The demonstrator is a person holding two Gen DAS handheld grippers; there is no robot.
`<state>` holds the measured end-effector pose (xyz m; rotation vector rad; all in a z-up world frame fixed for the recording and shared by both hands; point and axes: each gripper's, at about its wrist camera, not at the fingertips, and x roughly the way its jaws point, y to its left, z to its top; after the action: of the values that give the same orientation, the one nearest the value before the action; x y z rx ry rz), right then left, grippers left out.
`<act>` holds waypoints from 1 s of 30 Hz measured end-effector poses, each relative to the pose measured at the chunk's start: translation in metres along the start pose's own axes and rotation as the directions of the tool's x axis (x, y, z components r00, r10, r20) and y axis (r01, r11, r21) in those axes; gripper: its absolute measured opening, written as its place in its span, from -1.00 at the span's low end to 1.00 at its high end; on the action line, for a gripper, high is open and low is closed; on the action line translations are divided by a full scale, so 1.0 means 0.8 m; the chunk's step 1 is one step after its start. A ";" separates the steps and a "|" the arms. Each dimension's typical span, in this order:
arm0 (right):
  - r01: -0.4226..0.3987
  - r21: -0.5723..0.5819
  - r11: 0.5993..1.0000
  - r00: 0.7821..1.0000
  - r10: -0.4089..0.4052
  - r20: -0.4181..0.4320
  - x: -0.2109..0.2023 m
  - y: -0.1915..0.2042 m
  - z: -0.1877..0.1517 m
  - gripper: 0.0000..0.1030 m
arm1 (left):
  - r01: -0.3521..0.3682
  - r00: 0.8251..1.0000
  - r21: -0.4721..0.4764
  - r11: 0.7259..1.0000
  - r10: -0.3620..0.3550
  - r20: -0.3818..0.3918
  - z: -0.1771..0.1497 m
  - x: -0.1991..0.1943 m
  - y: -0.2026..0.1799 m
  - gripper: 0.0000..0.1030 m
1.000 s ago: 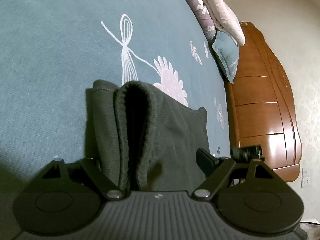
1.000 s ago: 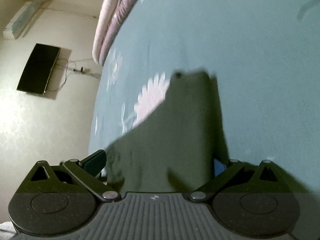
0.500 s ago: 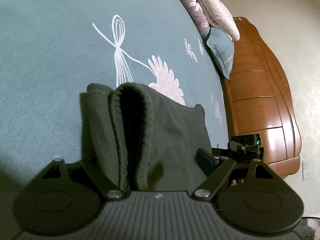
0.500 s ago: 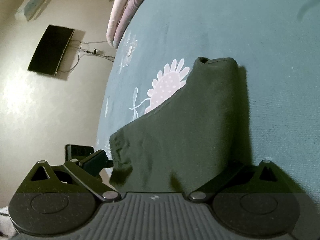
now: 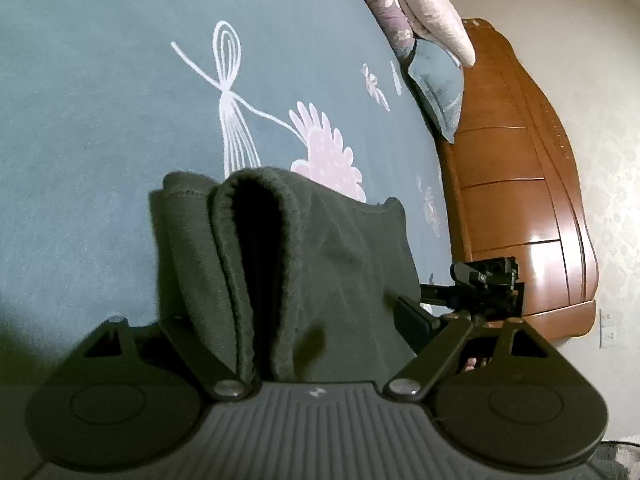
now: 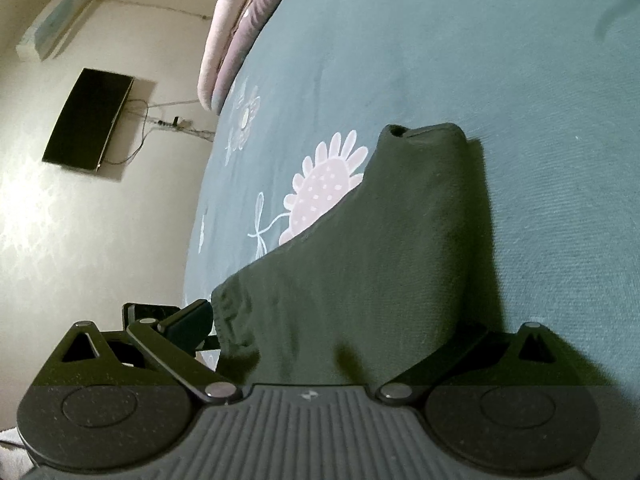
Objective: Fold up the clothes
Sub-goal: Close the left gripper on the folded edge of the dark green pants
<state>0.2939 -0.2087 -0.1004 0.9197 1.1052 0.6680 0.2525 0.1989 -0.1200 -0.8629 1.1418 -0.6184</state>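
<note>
Left wrist view
- Garment: a dark green garment (image 5: pixel 340 280) hangs bunched between the bed (image 5: pixel 100 120) and the camera, its far end resting on the teal bedspread beside the pink printed flower (image 5: pixel 328 164).
- Long axis: runs straight away from the left gripper (image 5: pixel 288 320), a thick hemmed fold (image 5: pixel 256 264) standing up along the middle.
- Left gripper state: clenched on the near edge of the garment; the cloth fills the gap and hides the fingertips.
- Other gripper: the right gripper (image 5: pixel 486 280) shows just beyond the garment's right edge, level with this one.
- Since earlier: the headboard (image 5: pixel 520 184) and pillows (image 5: pixel 432 20) sit a little differently in the picture; the fold looks the same shape.

Right wrist view
- Garment: the same cloth (image 6: pixel 380 264) rises from the right gripper (image 6: pixel 332 340) to a far corner (image 6: pixel 424 132) lying on the bed (image 6: pixel 520 80).
- Long axis: forward and slightly right, away from the gripper.
- Right gripper state: grasping the near edge; the cloth covers the fingertips.
- Nearer hand: judged equal, since each holds one near corner and the far end is well apart from both.
- Since earlier: a second ago this view was blurred; now it is sharp, and the wall screen (image 6: pixel 88 120) sits lower.
- Turning relation: near edge held up, far edge down on the bed, so any fold runs along this axis.
</note>
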 end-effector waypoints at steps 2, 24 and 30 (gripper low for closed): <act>0.020 0.033 0.999 1.000 -0.020 0.005 -0.002 0.004 -0.009 1.00 | 0.003 1.000 -0.011 1.000 -0.003 -0.002 -0.005 -0.002 0.002 0.64; -0.129 -0.028 0.991 0.991 0.128 -0.042 -0.014 0.029 -0.030 1.00 | 0.008 0.997 -0.044 0.999 -0.005 0.071 -0.007 -0.008 -0.043 0.75; -0.143 -0.090 0.986 0.986 0.134 -0.096 -0.018 0.040 -0.026 1.00 | -0.019 0.995 -0.021 1.000 0.021 0.096 -0.013 -0.010 -0.065 0.75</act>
<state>0.2695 -0.1993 -0.0694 0.8959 1.0849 0.8770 0.2405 0.1746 -0.0741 -0.8878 1.0695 -0.5436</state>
